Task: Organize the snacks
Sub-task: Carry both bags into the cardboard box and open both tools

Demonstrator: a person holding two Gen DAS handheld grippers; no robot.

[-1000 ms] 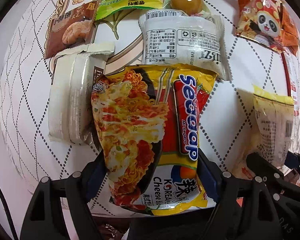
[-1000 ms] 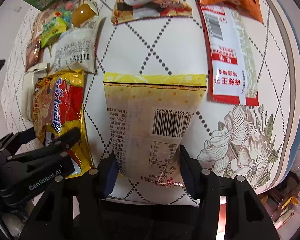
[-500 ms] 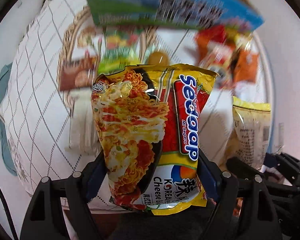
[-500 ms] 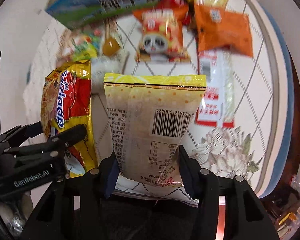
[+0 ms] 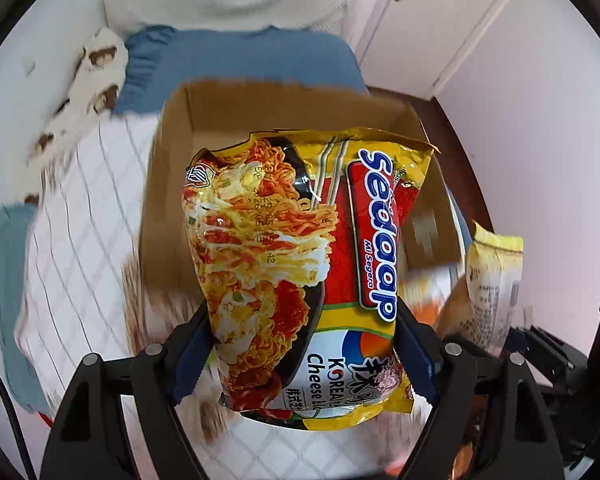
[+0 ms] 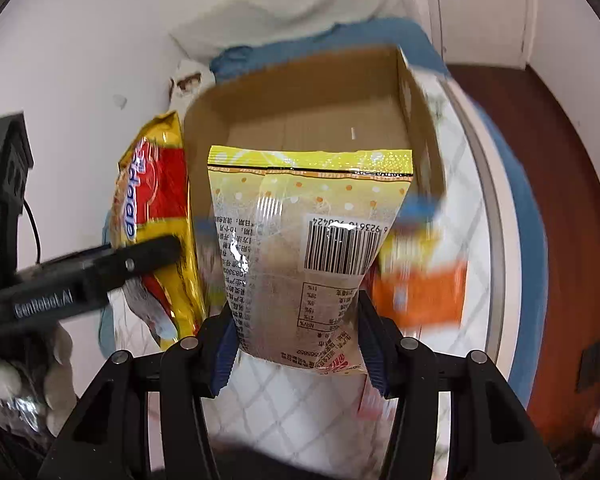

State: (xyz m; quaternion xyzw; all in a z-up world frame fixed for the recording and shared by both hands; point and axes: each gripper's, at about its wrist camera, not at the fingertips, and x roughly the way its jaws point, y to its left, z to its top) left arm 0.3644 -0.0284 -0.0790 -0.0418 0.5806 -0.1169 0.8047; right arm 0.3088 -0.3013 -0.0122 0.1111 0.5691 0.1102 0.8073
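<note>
My left gripper (image 5: pixel 300 356) is shut on a yellow and red instant noodle packet (image 5: pixel 296 264), held up in front of an open cardboard box (image 5: pixel 172 184). My right gripper (image 6: pixel 296 348) is shut on a pale yellow snack bag (image 6: pixel 300 256) with a barcode, also raised before the same cardboard box (image 6: pixel 416 120). In the right wrist view the noodle packet (image 6: pixel 156 216) and the left gripper's finger (image 6: pixel 132 264) show at the left. In the left wrist view the yellow snack bag (image 5: pixel 492 280) shows at the right edge.
The box stands on a white quilted cloth (image 5: pixel 80 240) with a blue cover (image 5: pixel 236 60) and a white pillow (image 5: pixel 228 0) behind it. Blurred orange snack packets (image 6: pixel 424 292) lie below right. A gloved hand (image 6: pixel 20 376) holds the left gripper. A white door (image 5: pixel 480 20) is behind.
Both grippers have risen off the cloth with their packets and tipped forward. The spread of snacks has dropped from sight and the open cardboard box has come into view.
</note>
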